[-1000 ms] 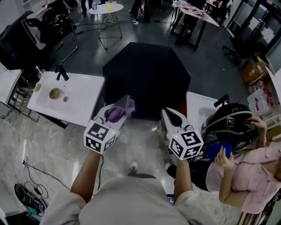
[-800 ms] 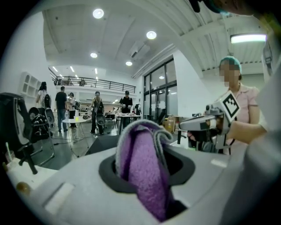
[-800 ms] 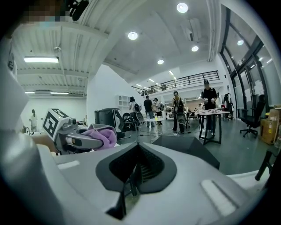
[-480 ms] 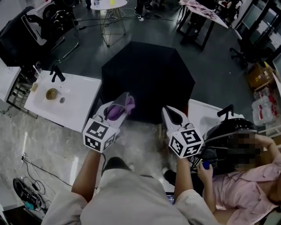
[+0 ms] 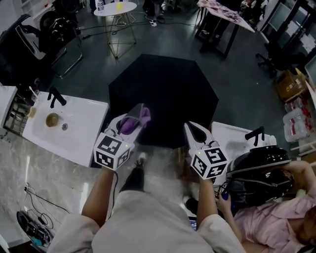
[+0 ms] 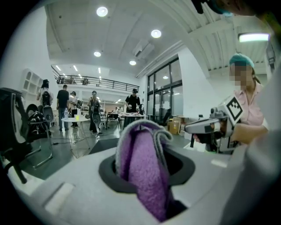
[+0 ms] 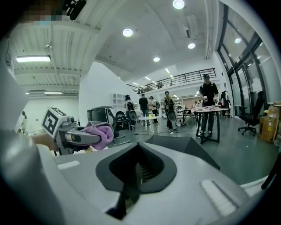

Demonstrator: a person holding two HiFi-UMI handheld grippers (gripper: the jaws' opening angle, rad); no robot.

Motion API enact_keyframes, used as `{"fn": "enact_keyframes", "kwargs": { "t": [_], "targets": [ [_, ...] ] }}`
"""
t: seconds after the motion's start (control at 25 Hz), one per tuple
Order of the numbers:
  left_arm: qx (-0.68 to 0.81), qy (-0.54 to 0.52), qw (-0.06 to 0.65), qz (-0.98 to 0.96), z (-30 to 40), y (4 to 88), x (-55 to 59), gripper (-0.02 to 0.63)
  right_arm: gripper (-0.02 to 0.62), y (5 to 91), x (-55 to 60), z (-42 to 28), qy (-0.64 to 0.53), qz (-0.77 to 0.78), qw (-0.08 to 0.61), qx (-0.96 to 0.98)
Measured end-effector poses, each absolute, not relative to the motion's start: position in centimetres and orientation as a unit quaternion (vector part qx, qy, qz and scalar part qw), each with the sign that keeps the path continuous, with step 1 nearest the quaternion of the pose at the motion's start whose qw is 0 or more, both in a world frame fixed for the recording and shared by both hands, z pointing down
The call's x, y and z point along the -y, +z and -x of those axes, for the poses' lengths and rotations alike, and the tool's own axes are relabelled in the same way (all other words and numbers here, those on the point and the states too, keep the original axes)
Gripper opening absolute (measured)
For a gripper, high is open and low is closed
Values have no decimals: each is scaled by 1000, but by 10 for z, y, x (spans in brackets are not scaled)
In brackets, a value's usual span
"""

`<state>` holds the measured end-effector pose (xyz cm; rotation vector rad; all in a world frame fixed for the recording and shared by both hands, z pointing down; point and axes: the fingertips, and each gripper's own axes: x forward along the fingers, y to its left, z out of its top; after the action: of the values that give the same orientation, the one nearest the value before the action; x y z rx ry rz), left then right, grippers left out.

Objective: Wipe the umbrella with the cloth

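Observation:
An open black umbrella (image 5: 165,96) stands on the grey floor ahead of me, canopy up; its dark edge (image 7: 184,147) shows past the right jaws. My left gripper (image 5: 137,118) is shut on a purple cloth (image 5: 133,122), held at the canopy's near edge. The cloth (image 6: 142,169) fills the left gripper view between the jaws. My right gripper (image 5: 196,131) is shut with nothing in it, beside the canopy's near right edge. From the right gripper view the left gripper with the cloth (image 7: 97,132) is seen at left.
A white table (image 5: 74,133) with a small bowl (image 5: 52,119) stands at left. A second white table (image 5: 232,136) and a black backpack (image 5: 259,163) lie at right, with a person in pink (image 5: 276,225) seated there. A round table (image 5: 114,8) and chairs stand further back.
The view has shifted: the umbrella and the white table sit a little further left and lower in frame. Both grippers hold about the same places. The seated person has leaned lower.

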<state>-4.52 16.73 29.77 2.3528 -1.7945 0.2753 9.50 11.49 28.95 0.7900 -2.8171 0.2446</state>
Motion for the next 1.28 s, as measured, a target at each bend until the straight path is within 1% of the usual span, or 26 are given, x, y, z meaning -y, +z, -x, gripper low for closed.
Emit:
{"fn": "enact_keyframes", "kwargs": {
  "t": [0.36, 0.68, 1.04, 1.28],
  "targets": [
    [591, 94, 88, -796, 107, 298, -47, 128, 6, 287, -5, -50, 88, -303, 100, 944],
    [575, 104, 91, -806, 132, 306, 41, 129, 6, 307, 71, -23, 109, -319, 116, 934],
    [564, 113, 115, -810, 167, 334, 135, 129, 6, 332, 151, 4, 132, -341, 136, 921],
    [551, 134, 127, -814, 180, 369, 203, 129, 6, 357, 198, 15, 140, -357, 152, 911]
  ]
}}
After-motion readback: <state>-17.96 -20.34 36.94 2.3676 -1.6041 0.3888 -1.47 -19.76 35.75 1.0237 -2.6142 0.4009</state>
